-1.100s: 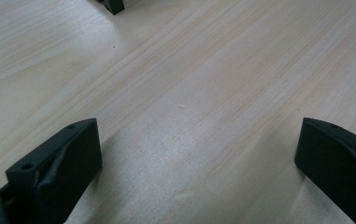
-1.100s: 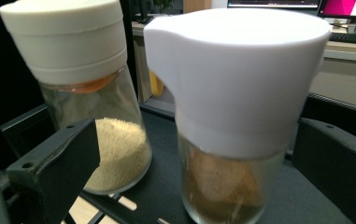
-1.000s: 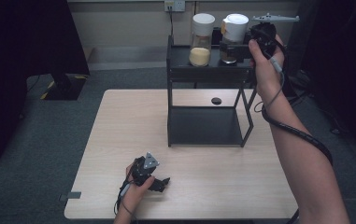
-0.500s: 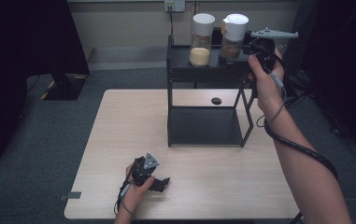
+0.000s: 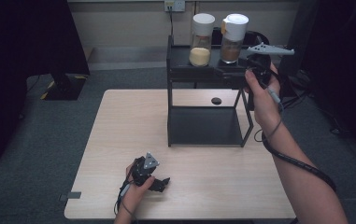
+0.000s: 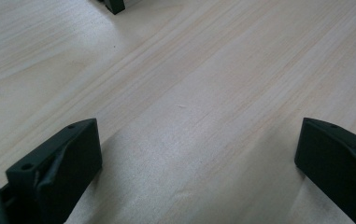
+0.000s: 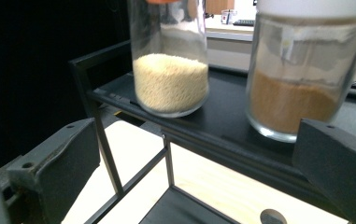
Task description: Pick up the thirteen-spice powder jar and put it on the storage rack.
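Note:
A black two-level rack [image 5: 206, 74] stands on the wooden table [image 5: 119, 130]. On its top shelf [image 7: 222, 123] are two white-lidded glass jars: one of pale grains [image 5: 200, 37] [image 7: 170, 79] and one of brown powder [image 5: 233, 37] [image 7: 297, 100]. My right gripper [image 5: 249, 70] [image 7: 196, 172] hovers open at the shelf's front right edge, aimed at both jars and touching neither. My left gripper [image 5: 160, 182] [image 6: 199, 172] rests open on the bare tabletop near the front edge, with nothing between its fingers.
A small dark round spot [image 5: 216, 101] marks the table behind the rack. The rack's lower shelf [image 5: 203, 126] is bare. A rack foot [image 6: 115, 4] shows far ahead of the left gripper. A dark cabinet [image 5: 35, 42] stands off the table's left.
My right gripper has drawn back and down from beside the brown powder jar to the shelf's front edge. The left gripper has not moved.

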`<state>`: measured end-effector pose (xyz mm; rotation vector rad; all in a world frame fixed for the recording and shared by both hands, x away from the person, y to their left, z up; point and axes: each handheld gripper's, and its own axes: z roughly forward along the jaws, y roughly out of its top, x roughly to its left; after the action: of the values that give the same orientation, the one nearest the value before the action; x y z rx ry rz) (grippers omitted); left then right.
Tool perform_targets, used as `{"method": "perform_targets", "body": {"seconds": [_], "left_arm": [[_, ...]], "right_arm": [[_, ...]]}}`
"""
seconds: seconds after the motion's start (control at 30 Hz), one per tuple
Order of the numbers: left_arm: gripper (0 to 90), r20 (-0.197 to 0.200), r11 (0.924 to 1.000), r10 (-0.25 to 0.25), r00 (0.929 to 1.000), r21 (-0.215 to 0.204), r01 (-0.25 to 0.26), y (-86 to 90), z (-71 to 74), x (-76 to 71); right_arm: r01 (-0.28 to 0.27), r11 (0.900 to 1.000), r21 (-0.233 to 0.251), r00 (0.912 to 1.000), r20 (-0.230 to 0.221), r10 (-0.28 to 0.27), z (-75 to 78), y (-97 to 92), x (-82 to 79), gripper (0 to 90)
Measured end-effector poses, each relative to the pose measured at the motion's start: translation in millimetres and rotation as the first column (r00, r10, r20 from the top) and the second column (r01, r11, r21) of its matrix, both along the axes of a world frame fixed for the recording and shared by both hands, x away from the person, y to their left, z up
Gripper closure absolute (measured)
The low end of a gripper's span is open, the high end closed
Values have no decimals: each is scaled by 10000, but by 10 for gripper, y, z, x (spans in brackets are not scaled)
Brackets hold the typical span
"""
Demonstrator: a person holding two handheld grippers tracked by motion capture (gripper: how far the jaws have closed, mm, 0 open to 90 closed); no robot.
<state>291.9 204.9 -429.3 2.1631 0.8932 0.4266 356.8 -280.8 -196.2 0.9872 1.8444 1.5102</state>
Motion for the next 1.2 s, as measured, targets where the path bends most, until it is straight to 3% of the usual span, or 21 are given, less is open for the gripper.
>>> {"method": "perform_targets", "body": {"seconds": [0.73,1.2], "left_arm": [[0,5,10000,0,10000,5,0,0,0,-1],[0,-11,10000,-5,10000,21,5,0,3,0]], "right_arm": [[-433,9991,-40,9988,-229,432,-495,-29,-115,1],[-560,9980,289,9967,-569,576,-814,-95,-156,4]]}}
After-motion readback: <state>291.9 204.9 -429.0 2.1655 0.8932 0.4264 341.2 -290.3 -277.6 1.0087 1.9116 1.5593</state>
